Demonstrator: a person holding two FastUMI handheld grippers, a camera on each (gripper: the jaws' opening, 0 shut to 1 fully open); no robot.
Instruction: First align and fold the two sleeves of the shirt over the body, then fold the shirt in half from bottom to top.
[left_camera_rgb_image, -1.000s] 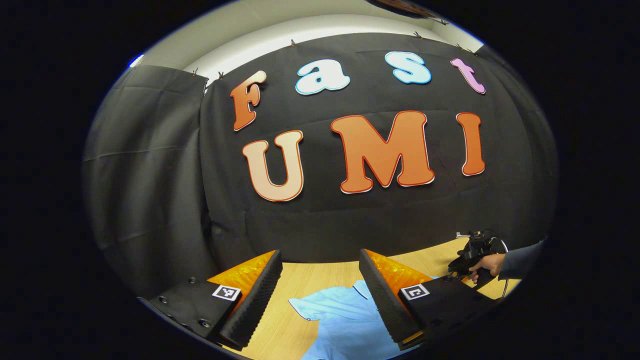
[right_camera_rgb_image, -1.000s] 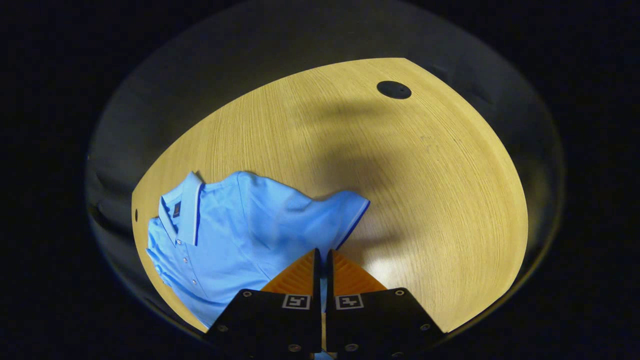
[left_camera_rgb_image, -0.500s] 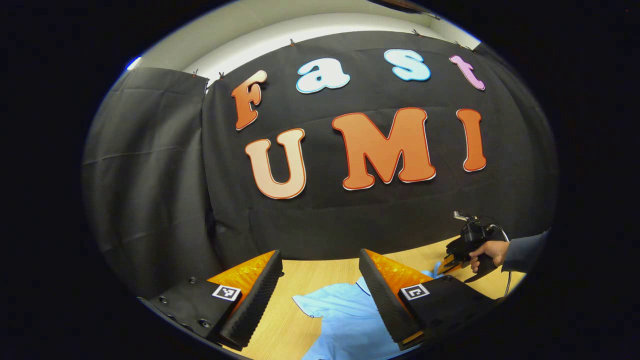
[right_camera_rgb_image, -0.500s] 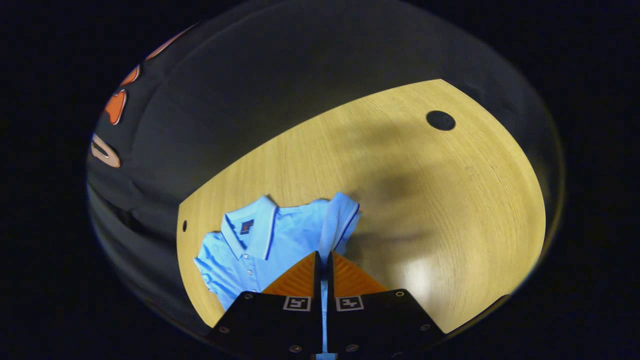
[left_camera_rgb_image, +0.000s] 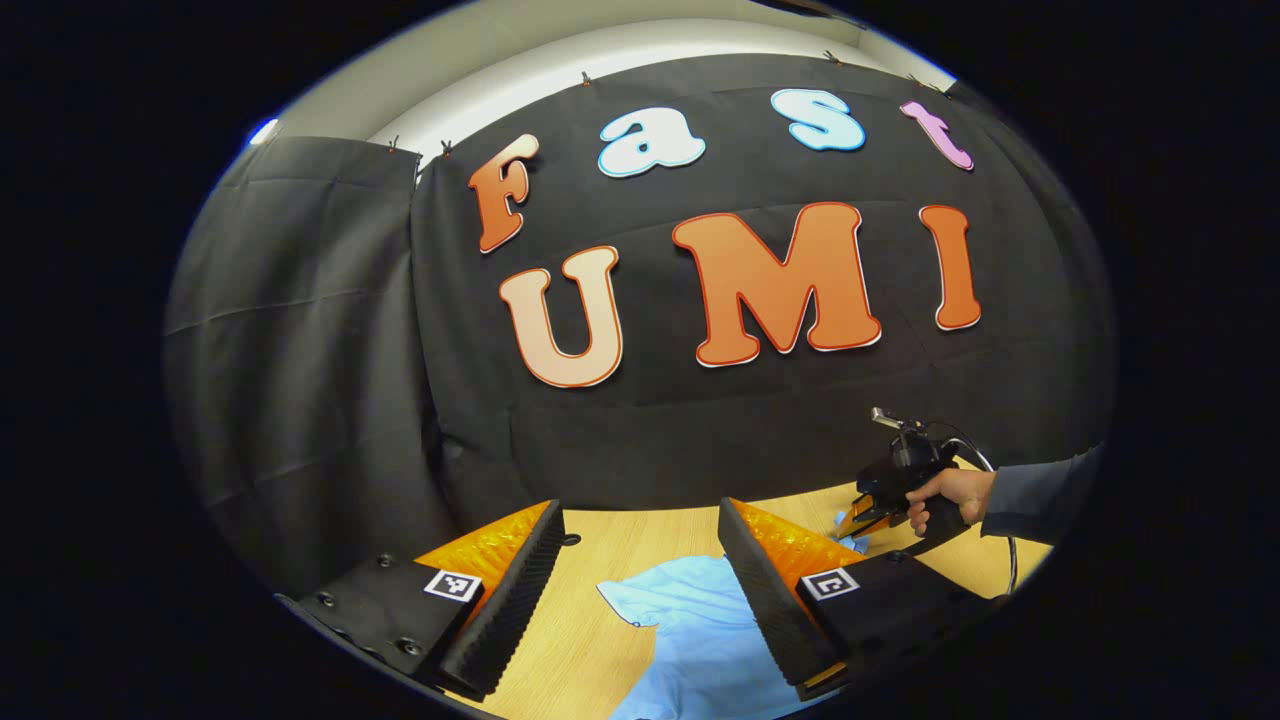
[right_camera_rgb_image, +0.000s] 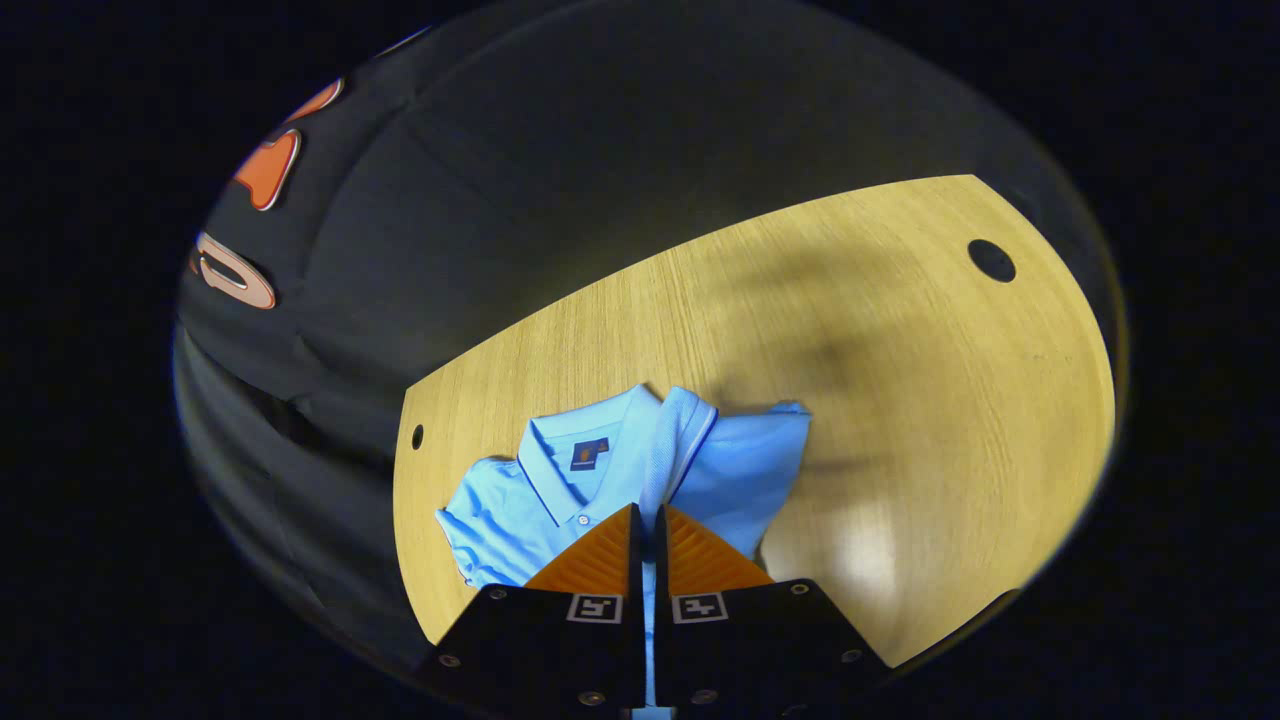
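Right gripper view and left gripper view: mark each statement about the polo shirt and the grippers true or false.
1. The right gripper is shut on a sleeve of the light blue polo shirt. True.
2. The left gripper is clamped on the shirt. False: its fingers stand wide apart above it.
3. The shirt lies on a wooden table. True.
4. The held sleeve is spread flat out sideways. False: it is drawn over toward the collar.
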